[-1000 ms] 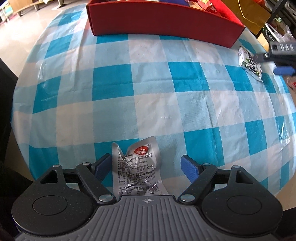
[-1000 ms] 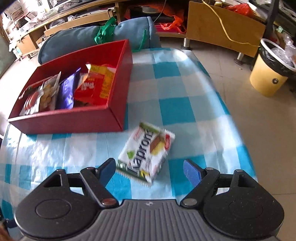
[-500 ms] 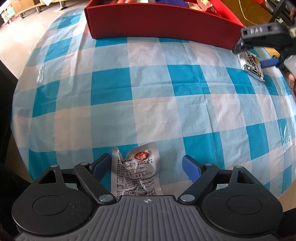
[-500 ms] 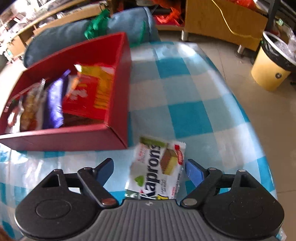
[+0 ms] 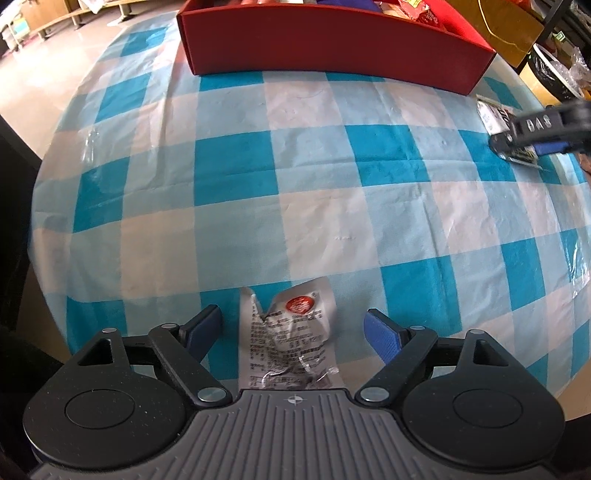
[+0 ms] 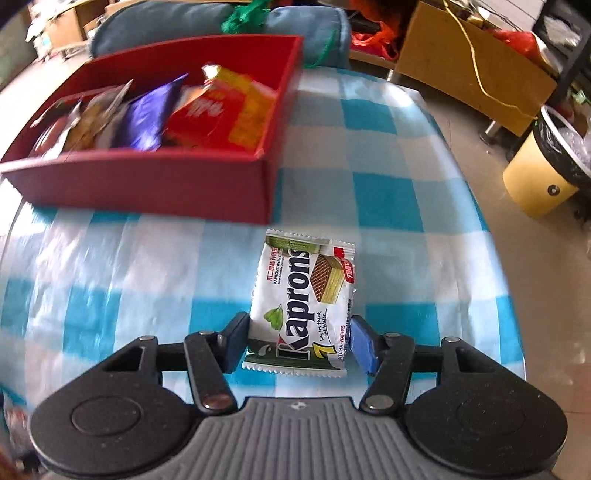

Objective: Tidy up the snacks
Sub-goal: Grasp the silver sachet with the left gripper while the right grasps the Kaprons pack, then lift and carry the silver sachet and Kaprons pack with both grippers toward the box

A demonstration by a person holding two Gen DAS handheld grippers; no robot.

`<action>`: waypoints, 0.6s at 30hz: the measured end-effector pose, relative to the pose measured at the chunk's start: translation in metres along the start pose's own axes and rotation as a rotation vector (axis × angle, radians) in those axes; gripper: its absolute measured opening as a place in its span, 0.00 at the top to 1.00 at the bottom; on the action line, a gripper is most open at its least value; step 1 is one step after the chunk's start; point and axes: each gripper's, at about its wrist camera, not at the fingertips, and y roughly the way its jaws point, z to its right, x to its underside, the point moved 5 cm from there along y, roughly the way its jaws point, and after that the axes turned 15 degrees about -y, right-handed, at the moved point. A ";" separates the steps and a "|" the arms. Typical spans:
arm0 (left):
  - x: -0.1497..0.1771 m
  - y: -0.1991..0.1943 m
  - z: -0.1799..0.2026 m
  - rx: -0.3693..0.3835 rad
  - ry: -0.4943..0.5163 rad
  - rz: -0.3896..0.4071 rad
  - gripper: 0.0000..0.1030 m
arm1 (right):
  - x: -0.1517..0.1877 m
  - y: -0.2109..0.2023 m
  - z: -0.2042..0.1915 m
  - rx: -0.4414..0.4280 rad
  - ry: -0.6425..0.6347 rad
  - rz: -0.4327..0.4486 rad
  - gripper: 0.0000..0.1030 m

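My right gripper (image 6: 301, 345) is shut on a white Kaprons wafer pack (image 6: 303, 295), pads pressed on its two sides, just in front of the red box (image 6: 147, 192). In the left wrist view the right gripper (image 5: 532, 142) and the pack (image 5: 493, 114) sit at the far right. My left gripper (image 5: 293, 330) is open, its blue pads on either side of a crumpled silver snack packet (image 5: 288, 339) near the table's front edge, not touching it. The red box (image 5: 332, 48) holds several snack bags.
The table wears a blue and white checked cloth (image 5: 295, 177). A yellow bin (image 6: 546, 170) and a wooden cabinet (image 6: 472, 62) stand on the floor to the right. A blue-grey cushion (image 6: 221, 22) lies behind the box.
My right gripper moved forward over the Kaprons pack and closed on it. My left gripper stayed open around the silver packet, barely moving.
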 end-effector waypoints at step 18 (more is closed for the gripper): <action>0.010 0.002 -0.006 -0.032 0.010 0.002 0.08 | 0.054 -0.035 -0.069 -0.123 -0.085 -0.010 0.36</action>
